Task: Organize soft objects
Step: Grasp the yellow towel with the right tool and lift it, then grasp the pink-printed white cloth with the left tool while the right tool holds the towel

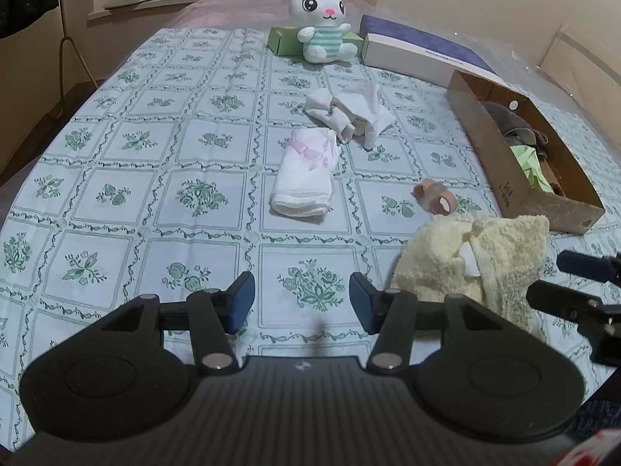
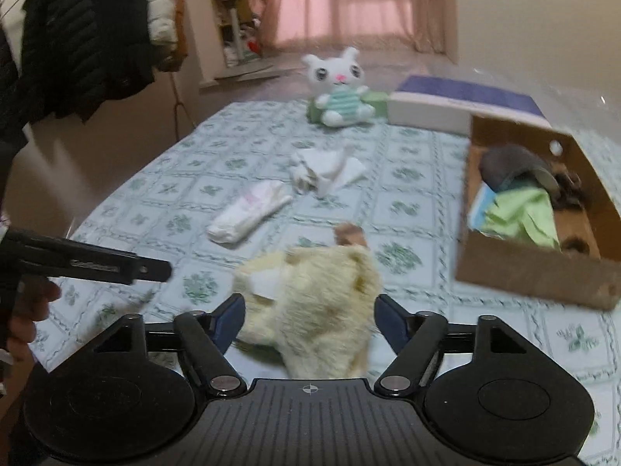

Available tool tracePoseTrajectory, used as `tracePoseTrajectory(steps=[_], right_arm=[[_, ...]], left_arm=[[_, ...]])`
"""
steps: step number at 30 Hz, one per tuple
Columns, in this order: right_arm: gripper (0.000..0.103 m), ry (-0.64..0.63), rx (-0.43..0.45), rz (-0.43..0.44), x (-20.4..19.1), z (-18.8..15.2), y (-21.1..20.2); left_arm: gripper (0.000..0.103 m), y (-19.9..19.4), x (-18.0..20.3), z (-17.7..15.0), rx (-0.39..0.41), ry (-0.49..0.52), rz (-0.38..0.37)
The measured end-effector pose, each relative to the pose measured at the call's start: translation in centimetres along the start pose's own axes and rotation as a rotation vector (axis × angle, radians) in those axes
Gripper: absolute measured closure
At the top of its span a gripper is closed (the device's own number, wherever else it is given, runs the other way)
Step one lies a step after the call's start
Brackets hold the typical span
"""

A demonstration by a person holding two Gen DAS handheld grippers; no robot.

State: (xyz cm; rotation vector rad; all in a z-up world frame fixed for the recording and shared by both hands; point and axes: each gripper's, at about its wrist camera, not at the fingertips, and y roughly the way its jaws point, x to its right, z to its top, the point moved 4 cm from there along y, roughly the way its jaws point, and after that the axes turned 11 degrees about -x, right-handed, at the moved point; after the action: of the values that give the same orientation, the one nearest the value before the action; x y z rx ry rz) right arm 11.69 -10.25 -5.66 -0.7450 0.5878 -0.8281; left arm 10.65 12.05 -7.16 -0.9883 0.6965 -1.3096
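Observation:
A fluffy pale yellow towel (image 1: 465,264) (image 2: 310,295) lies crumpled on the green-patterned tablecloth (image 1: 155,194). In the right wrist view it sits between the wide-apart jaws of my right gripper (image 2: 308,322), and the pads do not press on it. My left gripper (image 1: 302,303) stands open over bare cloth to the left of the towel, with nothing between its fingers. Farther back lie a folded white towel (image 1: 304,178) (image 2: 248,209), a heap of white cloths (image 1: 349,112) (image 2: 326,171) and a white plush bunny (image 1: 322,23) (image 2: 339,89).
An open cardboard box (image 1: 516,194) (image 2: 524,268) at the right holds grey, green and brown soft items. A small tan roll (image 1: 434,196) lies just beyond the yellow towel. A green box (image 1: 283,39) and a white-and-blue box (image 1: 411,54) stand at the back. Dark jackets (image 2: 77,31) hang at the left.

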Motion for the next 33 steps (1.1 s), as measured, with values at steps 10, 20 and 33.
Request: tracePoseTrajectory(steps=[10,20,33], right_arm=[[0.018,-0.174,-0.08,-0.095,-3.5,-0.1,6.7],[0.016,-0.157,-0.108,-0.145,-2.3,0.5,10.7],[0.066,-0.082,-0.065,-0.105,1.1,1.1,9.6]], left_arm=[[0.051,0.3,-1.2,-0.2,-0.009,-0.024,0.012],[0.051,1.4,-1.7,0.3,-0.025,-0.035,0.015],[0.051,2.8,-0.6,1.9,-0.006,0.021,-0.004]])
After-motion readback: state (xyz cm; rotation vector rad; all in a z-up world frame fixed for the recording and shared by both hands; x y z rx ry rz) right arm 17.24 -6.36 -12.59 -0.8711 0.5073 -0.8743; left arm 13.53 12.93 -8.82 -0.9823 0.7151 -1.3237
